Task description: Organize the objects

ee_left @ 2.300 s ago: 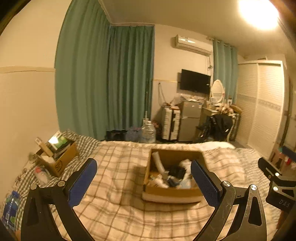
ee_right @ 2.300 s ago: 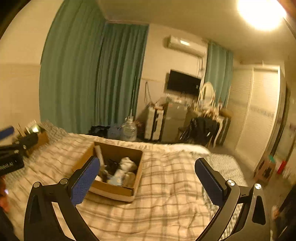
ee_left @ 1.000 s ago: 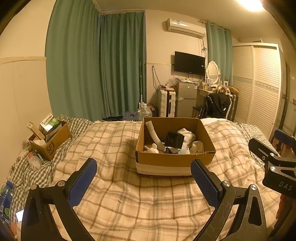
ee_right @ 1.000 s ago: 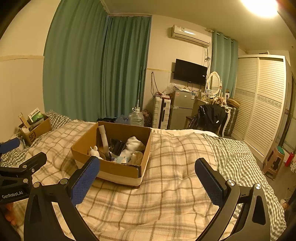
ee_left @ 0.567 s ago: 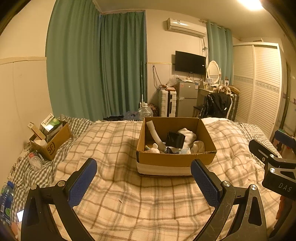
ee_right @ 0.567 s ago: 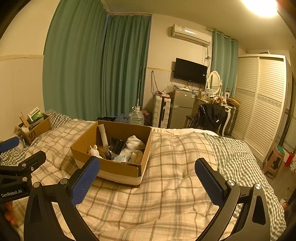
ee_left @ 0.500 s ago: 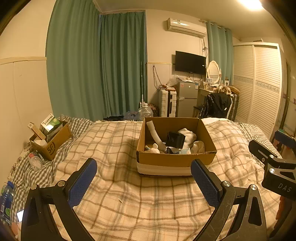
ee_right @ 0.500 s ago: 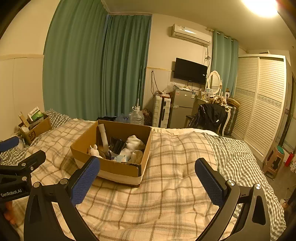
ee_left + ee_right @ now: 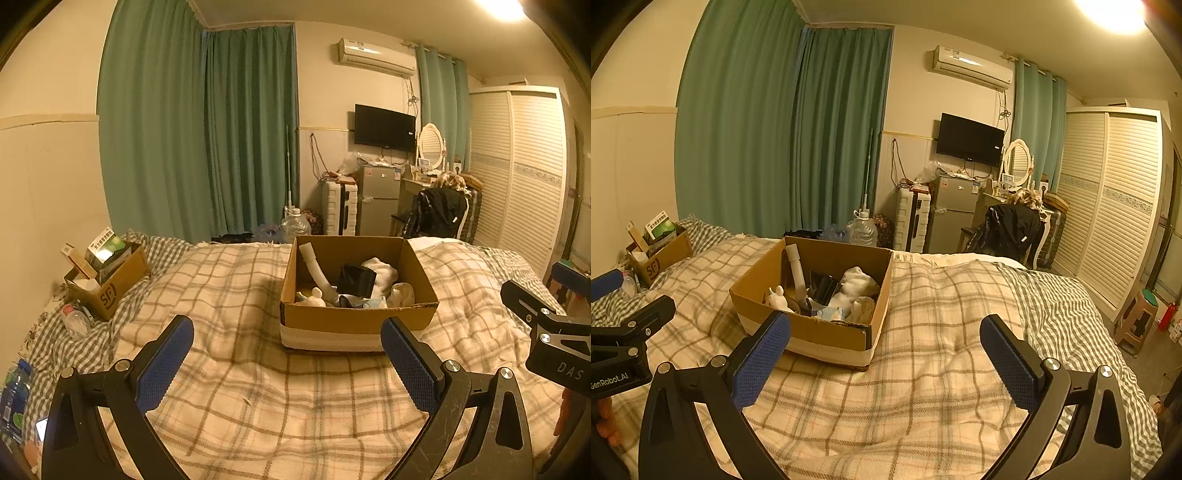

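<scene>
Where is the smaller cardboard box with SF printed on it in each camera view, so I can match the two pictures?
Left wrist view: the SF box sits at the left edge of the bed, left of the big open cardboard box.
Right wrist view: the SF box lies far left, higher up.
Shared landmark: the wall TV.

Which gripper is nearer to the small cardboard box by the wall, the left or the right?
Left. The left gripper hovers over the bed with the small box just off to its left; the right gripper sits farther right, beyond the left one.
</scene>
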Demonstrator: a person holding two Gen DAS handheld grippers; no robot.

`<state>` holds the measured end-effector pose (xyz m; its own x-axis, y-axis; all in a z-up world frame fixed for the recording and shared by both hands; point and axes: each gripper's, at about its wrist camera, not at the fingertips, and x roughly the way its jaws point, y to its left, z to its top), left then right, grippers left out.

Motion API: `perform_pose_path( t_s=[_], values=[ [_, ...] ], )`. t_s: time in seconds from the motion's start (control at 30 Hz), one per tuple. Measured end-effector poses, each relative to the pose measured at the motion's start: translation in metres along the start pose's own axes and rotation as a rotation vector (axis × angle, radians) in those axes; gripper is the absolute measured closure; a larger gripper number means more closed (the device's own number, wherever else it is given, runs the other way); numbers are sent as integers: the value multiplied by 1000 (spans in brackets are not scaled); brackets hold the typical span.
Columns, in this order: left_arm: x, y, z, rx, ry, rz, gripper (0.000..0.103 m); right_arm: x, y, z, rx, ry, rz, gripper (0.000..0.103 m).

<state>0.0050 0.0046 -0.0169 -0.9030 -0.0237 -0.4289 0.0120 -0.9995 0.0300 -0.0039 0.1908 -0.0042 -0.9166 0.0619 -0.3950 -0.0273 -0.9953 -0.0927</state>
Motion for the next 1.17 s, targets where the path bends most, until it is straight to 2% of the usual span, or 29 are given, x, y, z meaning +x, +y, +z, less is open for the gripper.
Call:
perform_pose_path(
  t_s=[0.37,1.17],
  values=[
    [-4,-5,-2,28,-21,19,0,2,-2,-1,7,2,4,0],
    [-2,-3,-3,2,10,1,0,4,1,-3,2,12,12,0]
  ],
)
